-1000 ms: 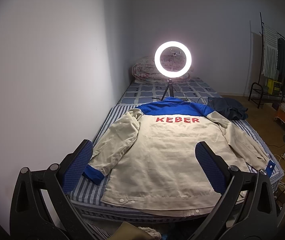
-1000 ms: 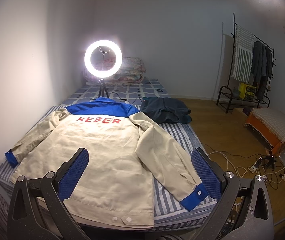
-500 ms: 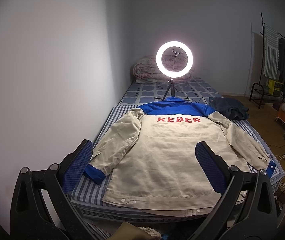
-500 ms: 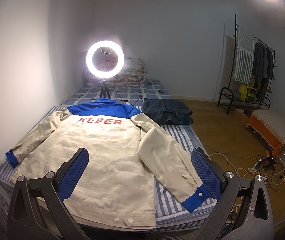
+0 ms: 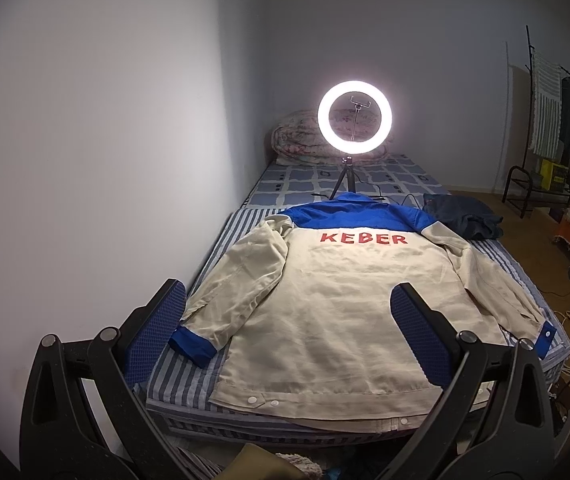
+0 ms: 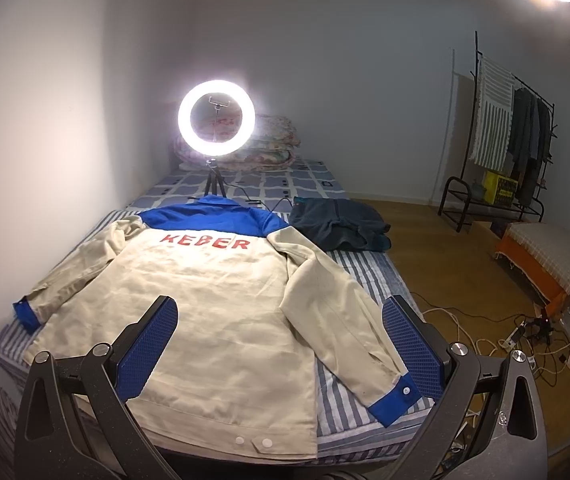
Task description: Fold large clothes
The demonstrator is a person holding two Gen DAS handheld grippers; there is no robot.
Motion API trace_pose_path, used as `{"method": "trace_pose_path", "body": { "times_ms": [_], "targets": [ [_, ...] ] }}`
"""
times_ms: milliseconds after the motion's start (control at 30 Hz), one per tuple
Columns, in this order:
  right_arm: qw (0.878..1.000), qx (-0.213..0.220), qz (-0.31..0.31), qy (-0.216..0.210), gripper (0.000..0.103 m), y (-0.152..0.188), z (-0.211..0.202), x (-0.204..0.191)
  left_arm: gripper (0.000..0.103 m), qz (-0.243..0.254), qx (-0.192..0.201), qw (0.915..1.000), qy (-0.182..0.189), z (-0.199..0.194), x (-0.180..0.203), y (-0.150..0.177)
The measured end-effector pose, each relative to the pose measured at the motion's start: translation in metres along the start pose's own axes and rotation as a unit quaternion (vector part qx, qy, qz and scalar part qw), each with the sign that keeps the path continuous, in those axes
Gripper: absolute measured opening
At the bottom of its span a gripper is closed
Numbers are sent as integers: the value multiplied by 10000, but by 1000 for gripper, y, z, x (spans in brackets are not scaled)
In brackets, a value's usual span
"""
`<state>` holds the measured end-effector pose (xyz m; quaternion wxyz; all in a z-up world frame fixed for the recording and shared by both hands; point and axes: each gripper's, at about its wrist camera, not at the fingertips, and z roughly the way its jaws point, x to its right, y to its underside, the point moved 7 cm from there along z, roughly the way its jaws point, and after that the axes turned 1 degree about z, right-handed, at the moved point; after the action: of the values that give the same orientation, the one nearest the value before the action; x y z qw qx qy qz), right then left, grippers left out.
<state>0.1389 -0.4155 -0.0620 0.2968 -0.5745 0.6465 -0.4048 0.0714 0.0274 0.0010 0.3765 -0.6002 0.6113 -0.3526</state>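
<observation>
The cream cotton jacket with blue yoke and red "KEBER" lettering (image 5: 337, 292) lies back-up on the striped bed (image 5: 189, 372) ahead of both tools. Left tool (image 5: 289, 332) and right tool (image 6: 281, 344) gape, holding nothing. The jacket's front is hidden underneath, and the tools' frames cut off its near hem.

Right gripper (image 6: 279, 332) wide open above near end of bed (image 6: 359, 268), blue pads gripping nothing. Beige jacket (image 6: 221, 304) w/ blue yoke and red "KEBER" spread flat, back up, on bed's striped sheet, both sleeves out, blue cuffs at near corners. At far end of bed: lit ring light (image 6: 216, 118) on tripod just beyond collar, folded quilt (image 6: 273, 144) behind it, dark garment (image 6: 339, 224) beside jacket's right shoulder; clothes rack (image 6: 497, 136), cables (image 6: 497, 340) on floor right of bed.
</observation>
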Motion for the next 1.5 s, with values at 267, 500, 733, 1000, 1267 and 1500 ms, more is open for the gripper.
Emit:
{"method": "trace_pose_path", "body": {
  "times_ms": [267, 500, 733, 1000, 1267, 1500],
  "targets": [
    [9999, 17, -110, -114, 102, -3, 5, -18, 103, -18, -61, 9998, -183, 12, -13, 18],
    [9993, -56, -159, -320, 102, 0, 21, -44, 103, -183, -527, 9978, -349, 48, -47, 58],
    [9968, 196, -295, -723, 102, -2, 27, -91, 93, -611, -799, 9945, -287, 70, -87, 97],
    [9857, -130, -540, -1589, 95, -4, 40, -175, 79, -873, -1072, 9900, 283, 75, -104, 130],
    [9730, -632, -808, -2070, 70, 0, 50, -223, 70, -1186, -1413, 9813, 541, 98, -120, 143],
    [9687, -755, -1072, -2107, 70, 11, 70, -222, 70, -1586, -1643, 9722, 517, 122, -129, 148]
  ]
}}
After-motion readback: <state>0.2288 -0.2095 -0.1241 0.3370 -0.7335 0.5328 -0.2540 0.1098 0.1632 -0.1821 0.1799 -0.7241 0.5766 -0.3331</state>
